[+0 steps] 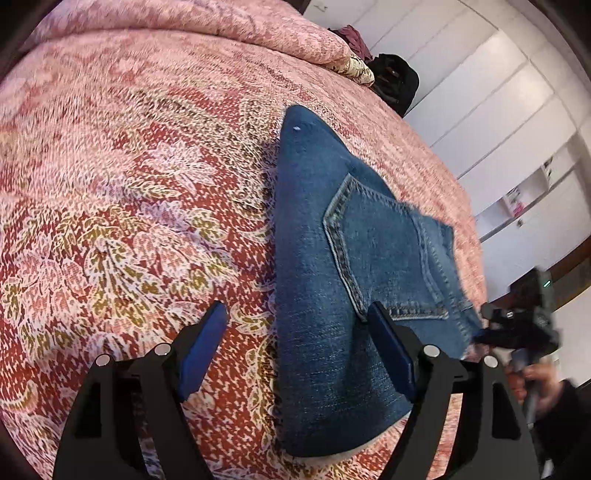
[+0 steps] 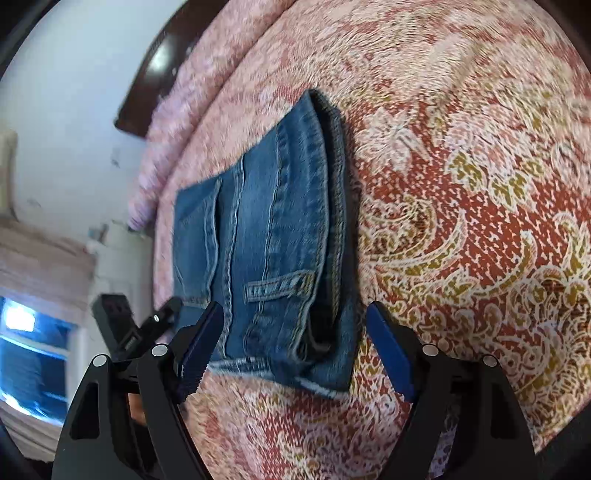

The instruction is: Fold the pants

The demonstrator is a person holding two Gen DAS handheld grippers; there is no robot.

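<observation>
The blue denim pants (image 1: pixel 332 266) lie folded into a compact bundle on the patterned bedspread (image 1: pixel 129 184), a back pocket facing up. My left gripper (image 1: pixel 299 347) is open and empty, its fingers hovering over the near fold. In the right wrist view the pants (image 2: pixel 266 240) show waistband, belt loop and stacked hems. My right gripper (image 2: pixel 295 347) is open and empty just above the near edge of the bundle. The right gripper also shows in the left wrist view (image 1: pixel 517 328), beside the bundle's right edge. The left gripper shows at the left in the right wrist view (image 2: pixel 129 325).
A pink quilt roll (image 1: pixel 221 26) lies along the bed's far side. Dark bags (image 1: pixel 395 81) sit beyond the far corner. White wardrobe doors (image 1: pixel 498 110) stand to the right. The bed edge (image 2: pixel 159 221) runs just left of the pants, with a window (image 2: pixel 29 350) beyond.
</observation>
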